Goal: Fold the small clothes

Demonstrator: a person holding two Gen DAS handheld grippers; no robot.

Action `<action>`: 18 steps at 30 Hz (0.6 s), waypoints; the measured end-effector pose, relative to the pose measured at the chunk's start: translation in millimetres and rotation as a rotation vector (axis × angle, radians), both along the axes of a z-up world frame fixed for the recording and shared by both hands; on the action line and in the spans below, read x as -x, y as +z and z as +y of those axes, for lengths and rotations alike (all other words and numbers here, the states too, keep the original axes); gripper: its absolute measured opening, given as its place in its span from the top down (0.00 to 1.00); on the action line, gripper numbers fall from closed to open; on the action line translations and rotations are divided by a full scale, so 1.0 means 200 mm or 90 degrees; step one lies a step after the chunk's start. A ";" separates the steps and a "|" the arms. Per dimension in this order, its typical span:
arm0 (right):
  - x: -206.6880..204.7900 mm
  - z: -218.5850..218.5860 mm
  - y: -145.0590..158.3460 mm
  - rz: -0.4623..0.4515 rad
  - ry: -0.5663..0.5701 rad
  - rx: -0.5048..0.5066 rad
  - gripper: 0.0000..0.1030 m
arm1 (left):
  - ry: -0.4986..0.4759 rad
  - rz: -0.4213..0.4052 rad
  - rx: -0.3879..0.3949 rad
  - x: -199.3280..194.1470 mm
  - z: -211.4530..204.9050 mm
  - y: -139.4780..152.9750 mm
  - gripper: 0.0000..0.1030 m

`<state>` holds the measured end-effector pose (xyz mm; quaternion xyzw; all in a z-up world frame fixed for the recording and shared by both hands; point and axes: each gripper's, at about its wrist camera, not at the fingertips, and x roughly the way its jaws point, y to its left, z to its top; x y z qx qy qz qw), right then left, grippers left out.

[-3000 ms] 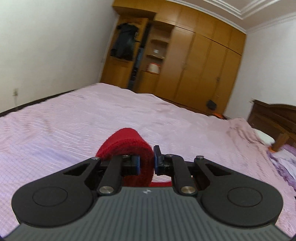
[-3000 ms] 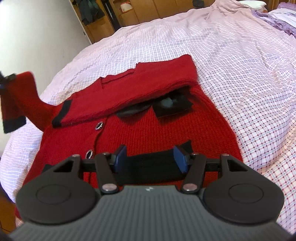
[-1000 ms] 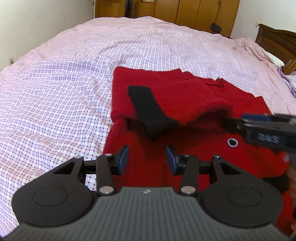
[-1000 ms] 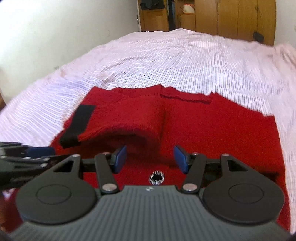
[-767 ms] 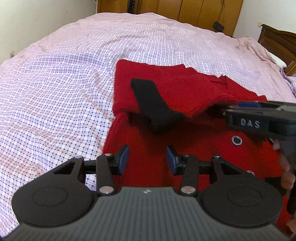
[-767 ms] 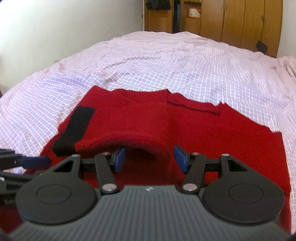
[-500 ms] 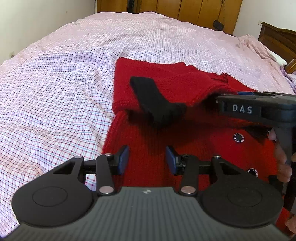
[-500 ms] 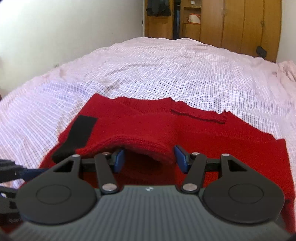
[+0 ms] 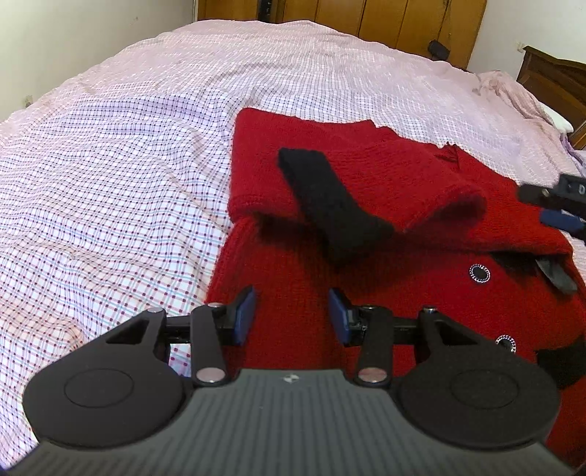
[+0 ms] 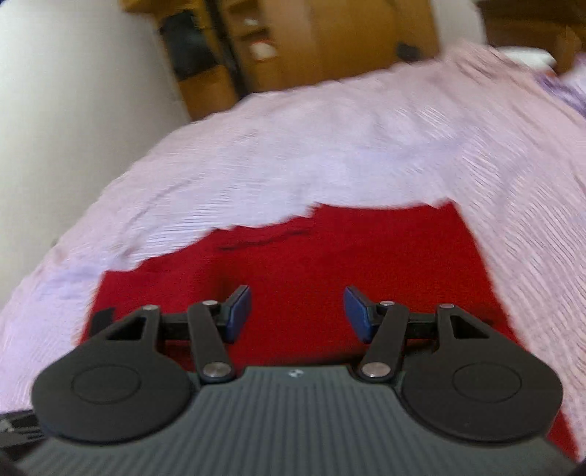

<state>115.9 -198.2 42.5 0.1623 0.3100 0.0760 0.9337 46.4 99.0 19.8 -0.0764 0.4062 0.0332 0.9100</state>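
Note:
A small red knit cardigan lies flat on the bed, both sleeves folded across its front. The near sleeve ends in a black cuff. Round buttons show on the front. My left gripper is open and empty, low over the cardigan's left side. My right gripper is open and empty over the cardigan; that view is blurred. The right gripper's tip shows at the right edge of the left wrist view.
The bed has a pink checked sheet. Wooden wardrobes stand at the far end. A dark wooden headboard and pillows are at the right. A white wall runs along the left side.
Three seconds ago my left gripper held the sleeve up; it now lies folded and released. My right gripper has pulled back to the right, away from the folded sleeves.

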 end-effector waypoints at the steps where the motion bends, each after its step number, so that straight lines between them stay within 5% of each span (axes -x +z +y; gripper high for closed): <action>1: 0.00 -0.03 -0.01 0.008 -0.011 0.000 0.41 | -0.001 -0.001 -0.002 0.00 -0.01 0.00 0.52; 6: 0.04 -0.03 0.04 -0.008 0.029 0.024 0.41 | 0.007 -0.002 0.003 0.01 0.00 0.01 0.51; 13: 0.13 0.32 0.16 -0.045 0.219 0.070 0.42 | 0.032 -0.038 -0.002 0.08 0.10 0.12 0.51; 18: 0.20 0.65 0.15 -0.074 0.360 0.158 0.43 | 0.066 -0.049 -0.005 0.13 0.21 0.17 0.51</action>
